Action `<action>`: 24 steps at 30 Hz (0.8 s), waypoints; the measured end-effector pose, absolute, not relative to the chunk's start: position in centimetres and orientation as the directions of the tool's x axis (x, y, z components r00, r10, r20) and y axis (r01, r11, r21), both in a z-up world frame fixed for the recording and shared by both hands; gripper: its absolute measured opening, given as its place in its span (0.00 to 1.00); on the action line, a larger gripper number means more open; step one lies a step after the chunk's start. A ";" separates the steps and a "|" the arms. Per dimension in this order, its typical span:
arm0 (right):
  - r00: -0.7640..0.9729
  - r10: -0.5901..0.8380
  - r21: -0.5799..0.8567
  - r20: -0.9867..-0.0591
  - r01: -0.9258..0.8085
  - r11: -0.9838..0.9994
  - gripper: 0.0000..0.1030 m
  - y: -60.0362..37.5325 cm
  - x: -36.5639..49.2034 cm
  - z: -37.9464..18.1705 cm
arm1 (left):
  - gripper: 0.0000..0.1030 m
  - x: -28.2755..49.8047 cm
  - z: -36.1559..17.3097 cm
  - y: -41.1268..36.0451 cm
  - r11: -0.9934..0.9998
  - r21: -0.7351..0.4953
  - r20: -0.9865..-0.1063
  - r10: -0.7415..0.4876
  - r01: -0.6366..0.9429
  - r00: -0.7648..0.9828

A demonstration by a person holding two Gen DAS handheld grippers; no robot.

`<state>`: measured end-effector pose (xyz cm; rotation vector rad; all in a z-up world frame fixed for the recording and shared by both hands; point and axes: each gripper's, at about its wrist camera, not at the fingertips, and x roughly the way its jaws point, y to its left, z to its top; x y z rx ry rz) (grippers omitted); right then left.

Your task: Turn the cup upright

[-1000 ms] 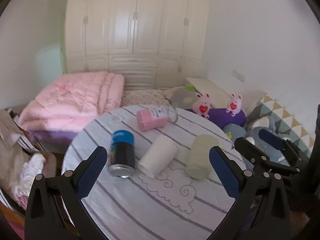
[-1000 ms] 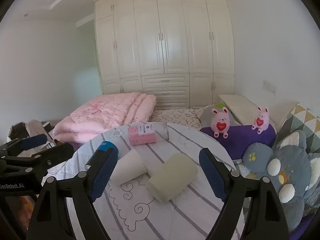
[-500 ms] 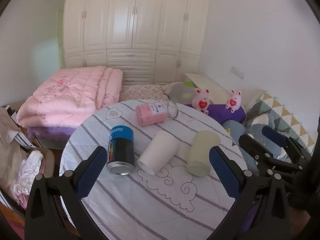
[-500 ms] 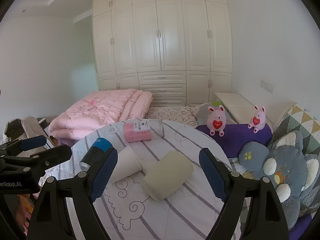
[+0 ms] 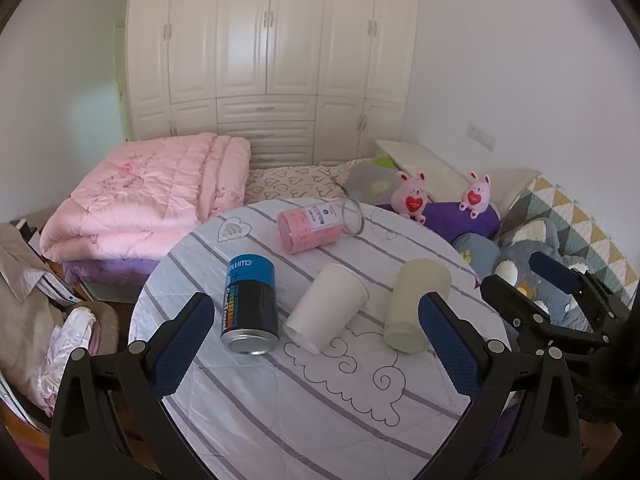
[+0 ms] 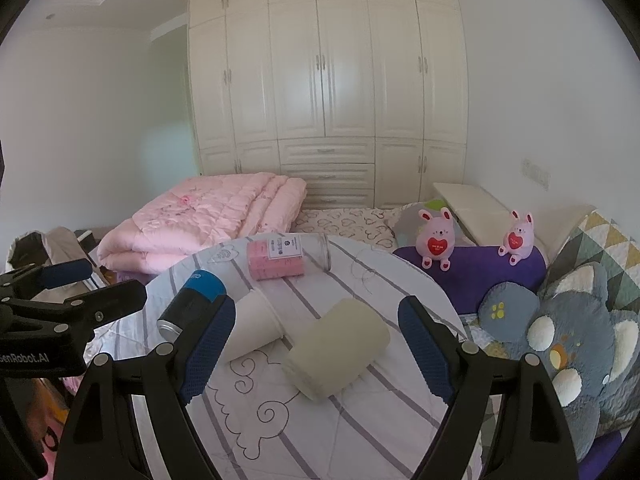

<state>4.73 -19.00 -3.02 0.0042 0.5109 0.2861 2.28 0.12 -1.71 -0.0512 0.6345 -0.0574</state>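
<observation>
A white paper cup (image 5: 326,312) lies on its side on the round striped table (image 5: 320,412), mouth toward me; it also shows in the right wrist view (image 6: 254,330). A pale green cup (image 5: 416,304) lies on its side to its right, and shows in the right wrist view (image 6: 338,354). A glass cup with pink contents (image 5: 316,226) lies on its side farther back. My left gripper (image 5: 316,344) is open, above the table's near part. My right gripper (image 6: 316,346) is open, with the pale green cup seen between its fingers.
A blue and black can (image 5: 250,306) lies on its side left of the white cup. A folded pink quilt (image 5: 148,204) lies on the bed behind. Plush toys (image 5: 412,198) and cushions (image 5: 560,248) sit to the right. Clothes (image 5: 28,300) are piled at the left.
Both grippers have risen and drawn back a little, so the table and cups sit lower in view. The cups have not moved. Both grippers stay open.
</observation>
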 end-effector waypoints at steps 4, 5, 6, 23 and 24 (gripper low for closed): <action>0.830 0.273 0.077 -0.487 -0.271 0.960 0.82 -19.0 5.0 -3.1 | 1.00 2.5 -1.5 0.0 0.998 -0.055 -0.592 -0.062 0.036 0.803; 0.827 0.273 0.077 -0.491 -0.270 0.960 0.82 -19.0 5.1 -3.1 | 1.00 2.5 -1.5 0.0 0.998 -0.052 -0.593 -0.059 0.035 0.803; 0.827 0.271 0.078 -0.492 -0.268 0.960 0.82 -19.1 5.2 -3.2 | 1.00 2.8 -1.3 0.0 0.998 -0.050 -0.595 -0.058 0.035 0.802; 0.815 0.275 0.095 -0.510 -0.264 0.960 0.82 -19.4 6.5 -3.8 | 1.00 4.7 -1.2 -0.6 0.998 -0.024 -0.610 -0.055 0.051 0.791; 0.815 0.275 0.098 -0.510 -0.263 0.960 0.82 -19.5 6.6 -3.8 | 1.00 4.9 -1.2 -0.7 0.998 -0.022 -0.612 -0.058 0.057 0.789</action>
